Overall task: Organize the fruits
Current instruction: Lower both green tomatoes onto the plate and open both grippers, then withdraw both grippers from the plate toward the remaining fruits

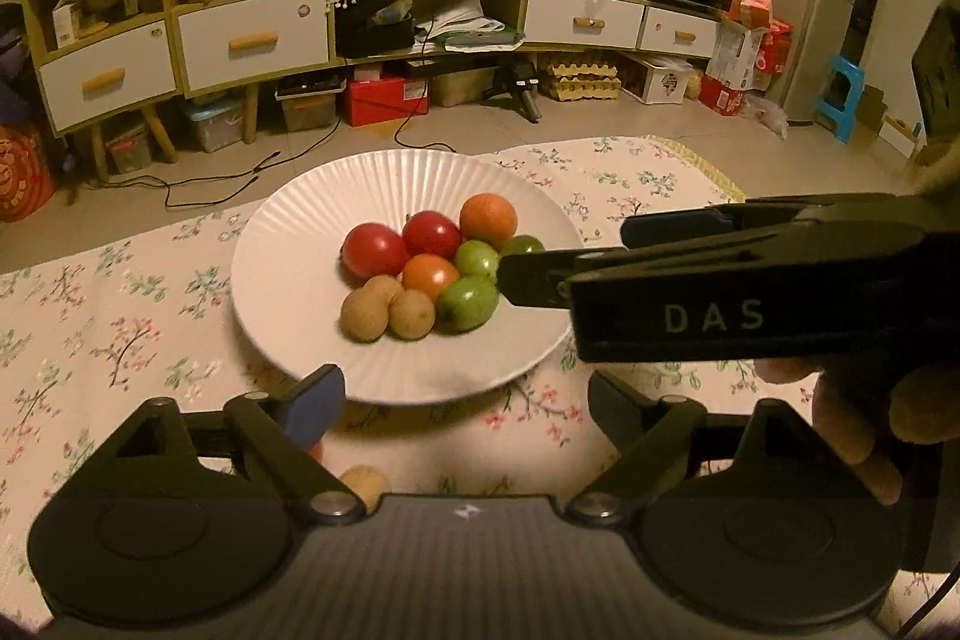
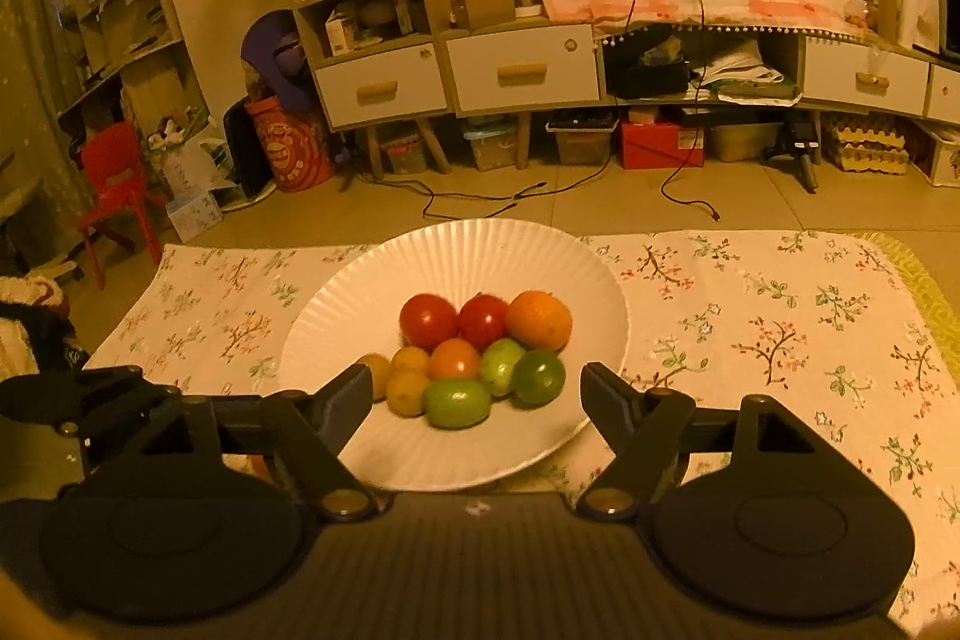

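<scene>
A white fluted plate (image 1: 300, 280) (image 2: 360, 460) sits on the floral cloth. It holds two red tomatoes (image 1: 373, 249) (image 2: 428, 321), an orange (image 1: 488, 219) (image 2: 538, 319), a smaller orange fruit (image 1: 429, 275) (image 2: 455, 358), three green fruits (image 1: 468, 303) (image 2: 457, 403) and brown-yellow round fruits (image 1: 363, 316) (image 2: 407, 391). One more brown fruit (image 1: 363, 484) lies on the cloth under my left gripper. My left gripper (image 1: 462, 400) is open and empty at the plate's near rim. My right gripper (image 2: 474, 394) is open and empty over the plate's near side; it also shows in the left wrist view (image 1: 564, 250), reaching in from the right beside the green fruits.
The floral cloth (image 1: 120, 328) (image 2: 780, 340) covers the low surface, with a yellow-green border at the right (image 2: 936, 292). Beyond it are floor cables (image 2: 480, 196), a long cabinet with drawers (image 2: 522, 70), storage boxes and a red chair (image 2: 117, 196).
</scene>
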The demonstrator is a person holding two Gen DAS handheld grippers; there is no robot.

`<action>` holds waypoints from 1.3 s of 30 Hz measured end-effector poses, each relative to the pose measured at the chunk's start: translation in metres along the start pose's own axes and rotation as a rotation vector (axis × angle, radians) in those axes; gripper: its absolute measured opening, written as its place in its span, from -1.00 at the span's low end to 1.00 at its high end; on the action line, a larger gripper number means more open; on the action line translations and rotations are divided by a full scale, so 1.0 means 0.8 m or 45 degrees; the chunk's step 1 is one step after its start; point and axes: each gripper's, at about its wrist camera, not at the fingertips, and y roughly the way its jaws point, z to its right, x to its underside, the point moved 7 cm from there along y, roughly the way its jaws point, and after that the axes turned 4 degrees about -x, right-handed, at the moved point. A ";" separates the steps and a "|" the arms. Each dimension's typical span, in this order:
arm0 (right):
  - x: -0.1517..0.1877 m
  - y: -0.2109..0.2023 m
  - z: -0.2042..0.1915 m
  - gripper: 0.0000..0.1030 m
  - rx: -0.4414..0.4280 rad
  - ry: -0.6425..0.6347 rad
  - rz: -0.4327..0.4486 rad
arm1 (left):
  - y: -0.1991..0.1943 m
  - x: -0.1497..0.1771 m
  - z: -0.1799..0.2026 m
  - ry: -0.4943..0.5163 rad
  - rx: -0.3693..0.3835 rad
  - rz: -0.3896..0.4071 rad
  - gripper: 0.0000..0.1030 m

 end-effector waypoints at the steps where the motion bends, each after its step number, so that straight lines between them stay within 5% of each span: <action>1: 0.002 -0.001 -0.002 0.49 0.002 -0.003 -0.004 | -0.003 0.002 -0.002 -0.001 -0.003 -0.001 0.70; 10: 0.025 -0.009 -0.024 0.68 0.013 -0.040 -0.068 | -0.026 0.033 -0.019 -0.012 -0.051 -0.035 0.87; 39: 0.104 -0.026 -0.078 0.90 -0.034 -0.160 -0.149 | -0.077 0.136 -0.092 -0.129 -0.084 -0.109 0.87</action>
